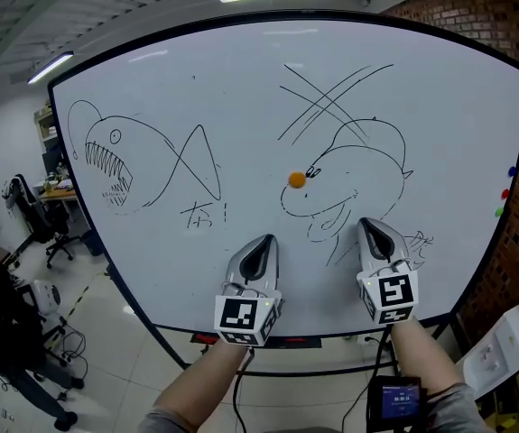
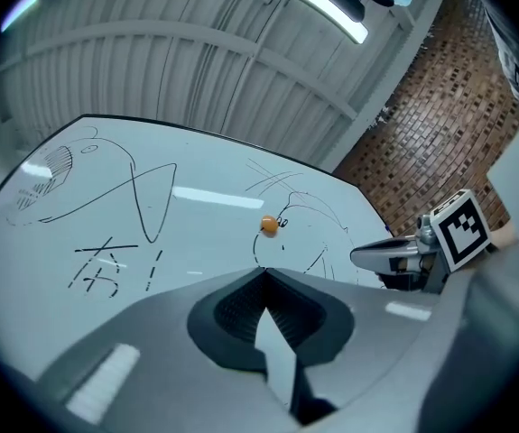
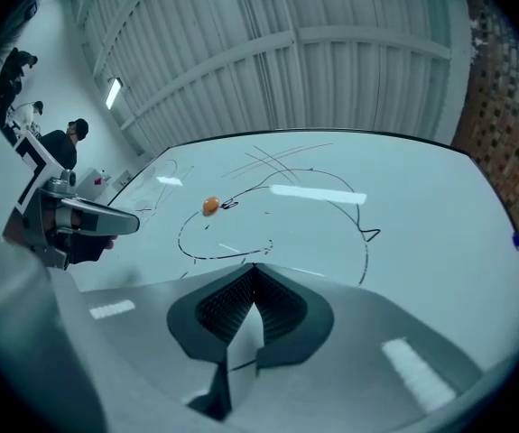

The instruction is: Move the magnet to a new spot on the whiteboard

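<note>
Magnet (image 1: pixel 296 179), orange, sticks to the whiteboard (image 1: pixel 196 79) near its centre, beside the drawn creature's eye. Left hand-held gripper (image 1: pixel 263 244) is at the magnet's 7 o'clock and right hand-held gripper (image 1: pixel 370 228) at its 4 o'clock. Both have jaws closed on nothing, well apart from the magnet.

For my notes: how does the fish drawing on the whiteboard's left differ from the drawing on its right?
The left drawing has an open mouth full of jagged teeth; the right drawing has a toothless curved mouth line. The orange magnet sits by the right drawing's eye; the left drawing bears none. Long crossed lines run over the right drawing, not the left. Both are black line sketches on the whiteboard.
</note>
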A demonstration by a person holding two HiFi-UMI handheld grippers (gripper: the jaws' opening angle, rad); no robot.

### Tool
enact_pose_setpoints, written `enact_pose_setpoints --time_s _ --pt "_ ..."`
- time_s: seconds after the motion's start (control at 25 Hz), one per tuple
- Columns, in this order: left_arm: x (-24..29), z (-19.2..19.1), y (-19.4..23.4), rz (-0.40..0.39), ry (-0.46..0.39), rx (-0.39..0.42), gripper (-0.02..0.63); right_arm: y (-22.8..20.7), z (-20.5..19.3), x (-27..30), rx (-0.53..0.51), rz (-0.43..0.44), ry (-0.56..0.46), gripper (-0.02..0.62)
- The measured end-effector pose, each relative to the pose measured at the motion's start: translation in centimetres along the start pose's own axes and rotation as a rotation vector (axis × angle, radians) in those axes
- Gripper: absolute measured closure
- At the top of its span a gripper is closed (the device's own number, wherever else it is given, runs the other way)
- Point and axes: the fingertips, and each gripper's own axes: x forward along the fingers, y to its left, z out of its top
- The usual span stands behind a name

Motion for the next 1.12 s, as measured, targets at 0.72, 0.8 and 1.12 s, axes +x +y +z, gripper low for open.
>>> enact_pose_setpoints --time_s 0.72,0.8,1.12 --pt "-4.9 1.7 7.4 0.064 -0.016 0.035 0.606 7.0 6.0 6.3 -0.110 0.029 -0.138 0.437" --pt "-5.6 1.8 8.4 0.081 -0.017 0.037 0.606 7.5 6.7 7.2 -0.132 0.022 -0.151 0.420" --pt "-7.7 1.9 11.1 0.124 -0.008 0.042 0.606 7.9 7.4 9.8 -0.216 -0.047 -0.133 0.417"
